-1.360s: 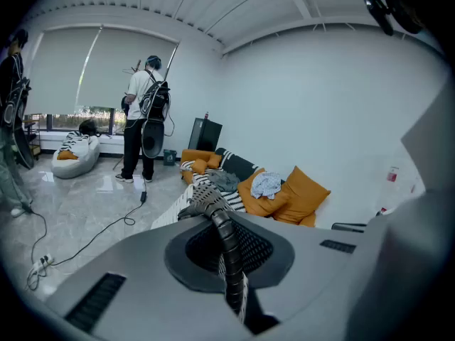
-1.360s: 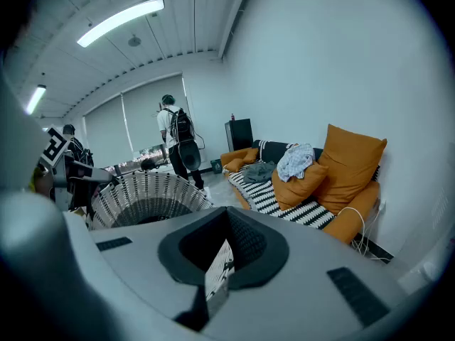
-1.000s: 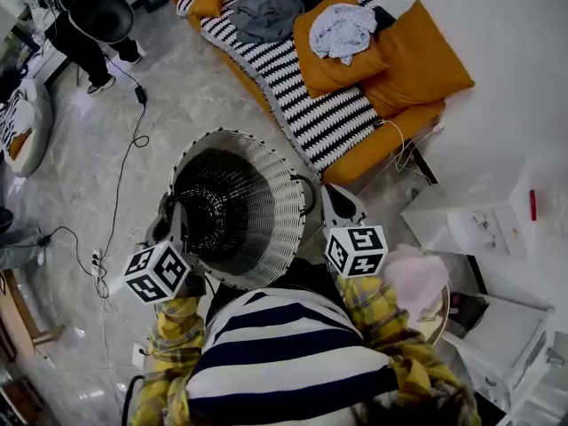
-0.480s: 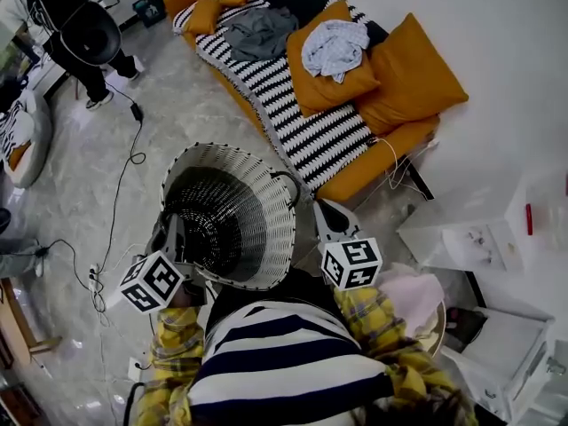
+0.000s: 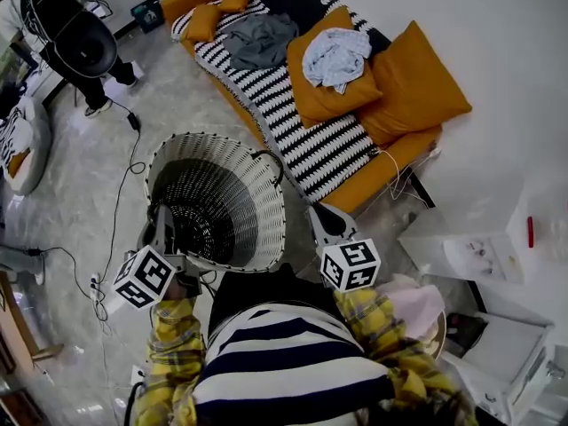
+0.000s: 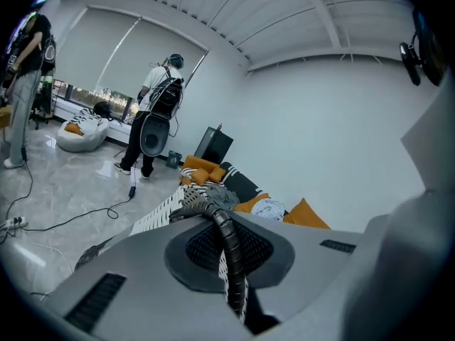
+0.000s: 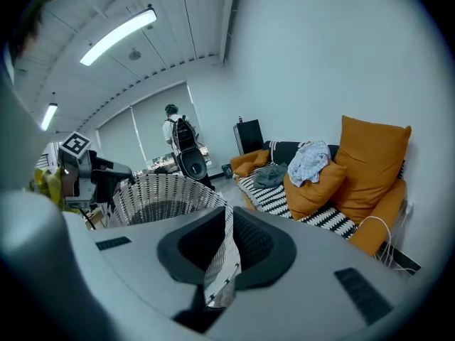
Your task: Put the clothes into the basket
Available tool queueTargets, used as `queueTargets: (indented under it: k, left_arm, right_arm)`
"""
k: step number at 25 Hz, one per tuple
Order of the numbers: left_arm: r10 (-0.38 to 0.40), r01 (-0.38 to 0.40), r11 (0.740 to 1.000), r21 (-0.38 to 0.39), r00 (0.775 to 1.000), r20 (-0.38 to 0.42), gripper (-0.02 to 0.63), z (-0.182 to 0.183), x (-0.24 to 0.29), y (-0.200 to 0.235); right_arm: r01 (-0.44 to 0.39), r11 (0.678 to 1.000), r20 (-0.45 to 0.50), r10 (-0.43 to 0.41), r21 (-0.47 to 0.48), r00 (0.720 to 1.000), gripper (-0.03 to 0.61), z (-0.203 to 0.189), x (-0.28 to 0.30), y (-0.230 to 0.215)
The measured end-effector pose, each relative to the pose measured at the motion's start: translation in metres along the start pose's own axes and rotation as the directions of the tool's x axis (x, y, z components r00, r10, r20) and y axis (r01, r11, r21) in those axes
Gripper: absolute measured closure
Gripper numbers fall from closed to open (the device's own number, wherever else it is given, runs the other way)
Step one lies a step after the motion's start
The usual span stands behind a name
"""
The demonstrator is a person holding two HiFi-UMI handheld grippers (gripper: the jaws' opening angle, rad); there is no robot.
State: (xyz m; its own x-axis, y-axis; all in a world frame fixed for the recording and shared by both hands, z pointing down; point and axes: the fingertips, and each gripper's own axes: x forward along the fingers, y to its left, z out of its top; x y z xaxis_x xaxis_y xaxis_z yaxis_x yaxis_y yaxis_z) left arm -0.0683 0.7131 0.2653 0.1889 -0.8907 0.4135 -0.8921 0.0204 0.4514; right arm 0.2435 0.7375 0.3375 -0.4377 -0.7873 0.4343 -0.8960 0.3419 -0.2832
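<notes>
Left gripper (image 6: pixel 231 275): jaws closed hard on the basket's dark wrapped handle (image 6: pixel 217 219); nothing else is held.
Right gripper (image 7: pixel 217 275): jaws closed on a strip of the woven rim (image 7: pixel 227 233) at the opposite side.
The basket (image 5: pixel 262 207) is thus gripped on both sides, just in front of the person, near the sofa's near end. Whether it is lifted clear of the floor cannot be told from the head view.

Progress: none of the sorting proper is judged done. The basket's dark inside appears empty. A grey garment (image 5: pixel 260 41) is seen lying on the striped throw (image 5: pixel 311 136) toward the far end of the sofa (image 5: pixel 395 162). A pale patterned garment (image 5: pixel 335 58) is draped over an orange cushion (image 5: pixel 324 96), right of the grey one. Both are well apart from the basket. A pink cloth (image 5: pixel 413 302) is noted at the near right; it may be a garment, but it is too hidden to say.

Left to do: basket set down, each garment picked up and dropped in.

Surface and room: polished grey stone floor (image 5: pixel 80 185), glossy. Loose cables (image 5: pixel 124 176) are trailed left of the basket. A white wall (image 5: pixel 497 51) is at right. Another person (image 5: pixel 75 47) stands at far left.
</notes>
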Motion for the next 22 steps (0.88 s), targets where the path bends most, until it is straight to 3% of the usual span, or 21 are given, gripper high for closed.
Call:
queueTargets:
  k: [5, 15, 22]
  left_arm:
    - [-0.015, 0.015, 1.000, 0.025, 1.000, -0.013, 0.600, 0.010, 0.037, 0.002]
    - [-0.059, 0.059, 0.998, -0.011, 0.997, -0.043, 0.600, 0.053, 0.114, 0.023]
    - [-0.091, 0.091, 0.996, -0.006, 0.992, -0.089, 0.600, 0.079, 0.168, 0.037]
  right_arm:
    - [-0.015, 1.000, 0.029, 0.015, -0.015, 0.999, 0.548, 0.022, 0.032, 0.000]
    - [0.011, 1.000, 0.023, -0.011, -0.004, 1.000, 0.546, 0.068, 0.127, -0.006]
    - [0.034, 0.999, 0.014, -0.034, 0.004, 0.999, 0.483, 0.095, 0.194, -0.008]
